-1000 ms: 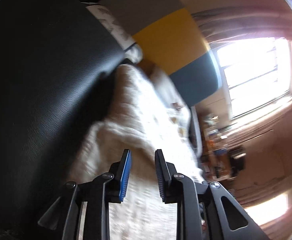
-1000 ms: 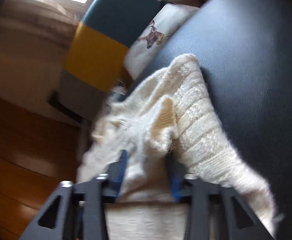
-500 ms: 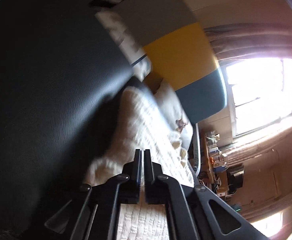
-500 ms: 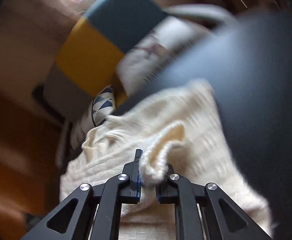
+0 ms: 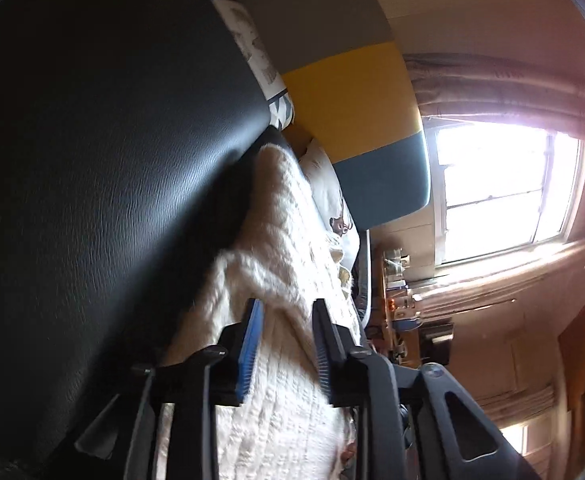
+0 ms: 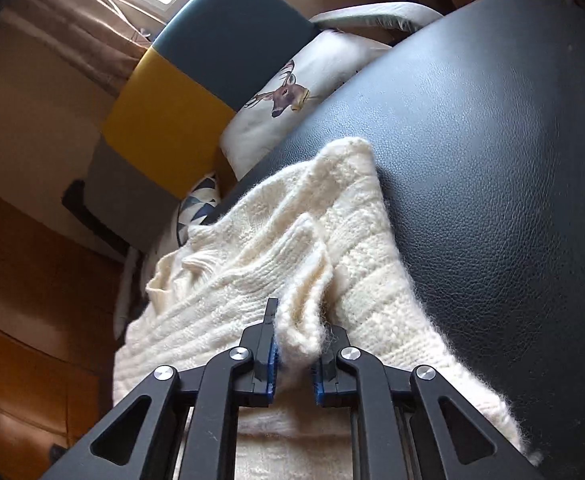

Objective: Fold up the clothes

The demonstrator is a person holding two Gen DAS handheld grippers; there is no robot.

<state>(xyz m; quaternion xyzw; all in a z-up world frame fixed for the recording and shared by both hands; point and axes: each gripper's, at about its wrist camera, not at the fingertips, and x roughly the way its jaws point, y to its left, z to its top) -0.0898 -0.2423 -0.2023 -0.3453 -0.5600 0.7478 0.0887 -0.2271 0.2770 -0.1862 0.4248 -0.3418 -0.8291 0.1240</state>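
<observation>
A cream knitted sweater (image 5: 284,220) lies crumpled on a black leather surface (image 5: 112,160). In the left wrist view my left gripper (image 5: 286,312) is open, its blue-padded fingers either side of a raised fold of the knit. The right wrist view shows the same sweater (image 6: 252,272) spread along the leather surface (image 6: 492,160). My right gripper (image 6: 298,320) is shut on a bunched edge of the sweater, which stands up between the pads.
A grey, yellow and teal cushion (image 6: 180,112) and a deer-print pillow (image 6: 284,96) sit beyond the sweater. The same cushion (image 5: 352,92) is in the left view, along with a bright window (image 5: 504,192) and a cluttered shelf (image 5: 400,300).
The left gripper was open, shut about half a second ago, and now stands open again over a fold. The right gripper closed on the sweater's edge and still holds it.
</observation>
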